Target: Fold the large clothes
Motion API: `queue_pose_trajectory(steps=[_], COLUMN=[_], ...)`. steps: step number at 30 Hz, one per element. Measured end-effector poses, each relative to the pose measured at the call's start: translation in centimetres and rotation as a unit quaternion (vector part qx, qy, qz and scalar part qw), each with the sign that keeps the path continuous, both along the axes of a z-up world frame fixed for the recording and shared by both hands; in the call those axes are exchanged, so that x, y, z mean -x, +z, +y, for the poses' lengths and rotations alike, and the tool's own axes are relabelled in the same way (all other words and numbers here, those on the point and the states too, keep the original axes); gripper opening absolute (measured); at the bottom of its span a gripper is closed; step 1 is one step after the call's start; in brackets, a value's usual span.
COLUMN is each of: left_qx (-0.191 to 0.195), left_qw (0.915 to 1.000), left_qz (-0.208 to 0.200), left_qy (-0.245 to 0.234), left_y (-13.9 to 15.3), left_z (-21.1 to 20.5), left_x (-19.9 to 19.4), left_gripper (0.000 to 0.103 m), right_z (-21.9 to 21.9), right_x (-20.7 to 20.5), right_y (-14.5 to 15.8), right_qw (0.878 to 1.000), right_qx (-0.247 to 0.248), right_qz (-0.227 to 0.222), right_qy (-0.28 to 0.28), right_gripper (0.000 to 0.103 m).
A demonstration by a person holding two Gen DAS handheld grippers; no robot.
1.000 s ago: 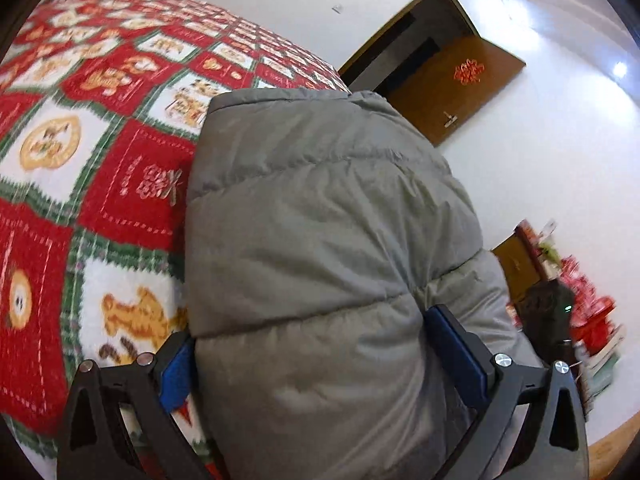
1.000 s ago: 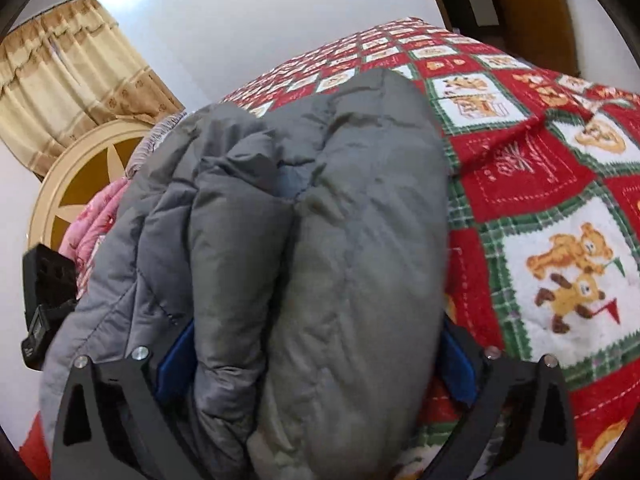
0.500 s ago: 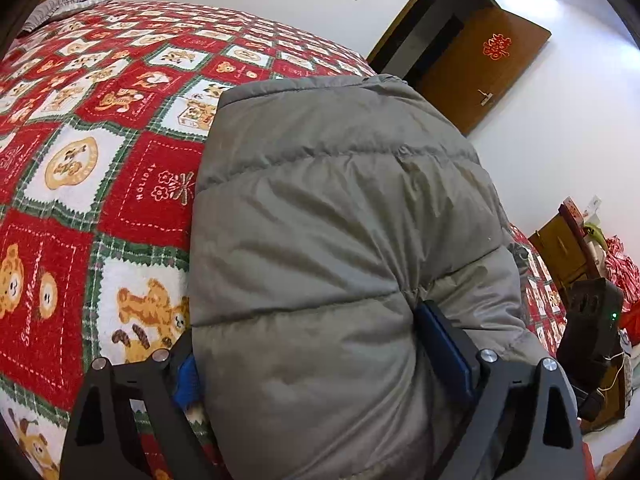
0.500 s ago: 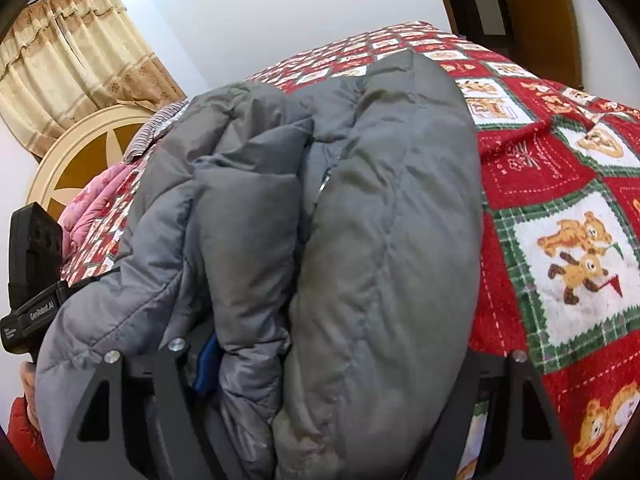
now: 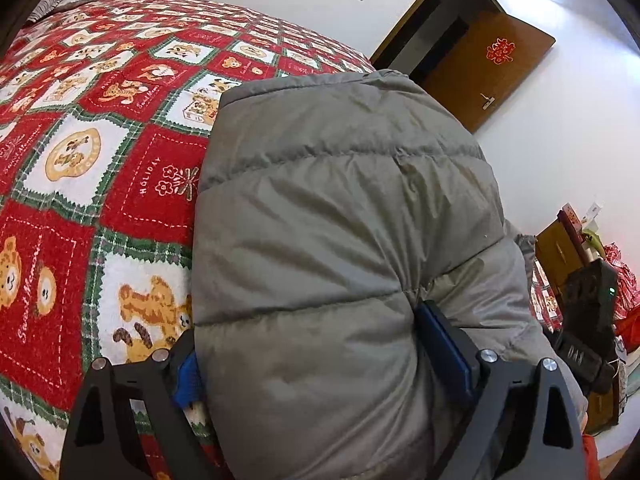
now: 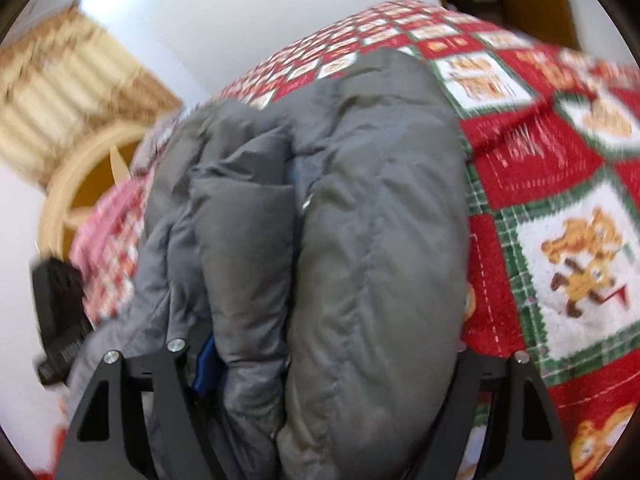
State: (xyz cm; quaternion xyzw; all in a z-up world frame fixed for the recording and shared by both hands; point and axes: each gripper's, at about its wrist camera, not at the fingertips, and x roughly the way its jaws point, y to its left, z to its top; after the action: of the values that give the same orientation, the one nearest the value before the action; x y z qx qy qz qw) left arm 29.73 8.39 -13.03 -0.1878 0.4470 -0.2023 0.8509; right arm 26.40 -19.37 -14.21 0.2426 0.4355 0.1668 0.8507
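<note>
Bulging between the two fingers of the left hand-held gripper (image 5: 316, 356), a folded grey puffer jacket (image 5: 344, 216) fills the middle of the left wrist view. Both blue pads (image 5: 442, 344) press into its padding from either side, so this gripper pinches the bundle with its jaws set wide. The jacket lies on a bed under a red, white and green bear-print quilt (image 5: 92, 152). Behind it a brown door (image 5: 486, 70) stands ajar in a white wall. At the right edge part of the right hand-held gripper (image 5: 588, 320) shows black.

From the right wrist view, which is blurred, the same jacket shows its stacked folds end-on, darker layers to the left. Its bulk fills the gap between this gripper's fingers, whose jaws have just been opening slightly; one blue pad sits against the fabric on the left, and the right pad is hidden, so I cannot tell whether it grips. A beige curtain (image 6: 68, 92) hangs at upper left.
</note>
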Motion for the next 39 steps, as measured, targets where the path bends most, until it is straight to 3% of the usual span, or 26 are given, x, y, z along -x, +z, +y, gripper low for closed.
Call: queue_pose_trajectory(steps=[2,8,11,13,17,21,24,26,29,30,31,34,39], left_qx=[0.001,0.003,-0.006,-0.005,0.016,0.017,0.032,0.045,0.017,0.011,0.011,0.022,0.092], left_qw=[1.0,1.0,1.0,0.9999,0.9997,0.9996,0.9991,0.9986,0.9995,0.9996,0.9996,0.999,0.9943], left_qz=[0.001,-0.002,-0.006,-0.011,-0.016,-0.023,0.003,0.008,-0.008,-0.015,-0.024,-0.039,-0.049], left_qy=[-0.002,-0.001,-0.002,-0.004,-0.008,0.006,0.027,0.027,0.024,0.021,0.013,-0.002,-0.021], left_y=[0.0,-0.2,0.0,0.2,1.0,1.1,-0.2,-0.5,-0.1,0.1,0.4,1.6,4.5], left_z=[0.0,0.1,0.0,0.1,1.3,3.2,4.2,4.4,3.5,3.3,3.1,3.1,3.0], left_x=[-0.1,-0.3,-0.1,0.1,1.2,2.5,2.1,1.9,2.2,2.6,3.0,4.0,5.1], left_gripper=[0.094,0.094,0.091,0.082,0.06,0.059,0.076,0.081,0.081,0.079,0.067,0.054,0.052], right_z=[0.2,2.9,4.0,4.7,7.3,10.0,10.0,9.5,7.9,7.6,7.6,8.3,6.6], right_x=[-0.1,0.2,0.9,1.3,2.5,3.9,3.7,3.3,3.2,3.2,3.3,4.6,7.1], right_y=[-0.3,-0.1,0.4,0.9,2.1,2.1,1.5,1.0,0.0,-0.1,0.1,1.5,5.0], right_qw=[1.0,0.996,0.993,0.993,0.984,0.977,0.978,0.983,0.992,0.994,0.994,0.989,0.99], right_qx=[-0.003,0.077,0.107,0.106,0.164,0.194,0.188,0.167,0.111,0.096,0.096,0.132,0.105], right_qz=[-0.007,-0.04,-0.041,-0.042,-0.061,-0.082,-0.084,-0.078,-0.057,-0.049,-0.047,-0.059,-0.092], right_qy=[-0.004,-0.004,-0.003,0.015,0.035,0.047,0.034,0.024,0.006,0.005,0.01,0.037,0.014], right_gripper=[0.087,0.09,0.077,0.051,0.04,0.038,0.041,0.047,0.051,0.048,0.042,0.03,0.028])
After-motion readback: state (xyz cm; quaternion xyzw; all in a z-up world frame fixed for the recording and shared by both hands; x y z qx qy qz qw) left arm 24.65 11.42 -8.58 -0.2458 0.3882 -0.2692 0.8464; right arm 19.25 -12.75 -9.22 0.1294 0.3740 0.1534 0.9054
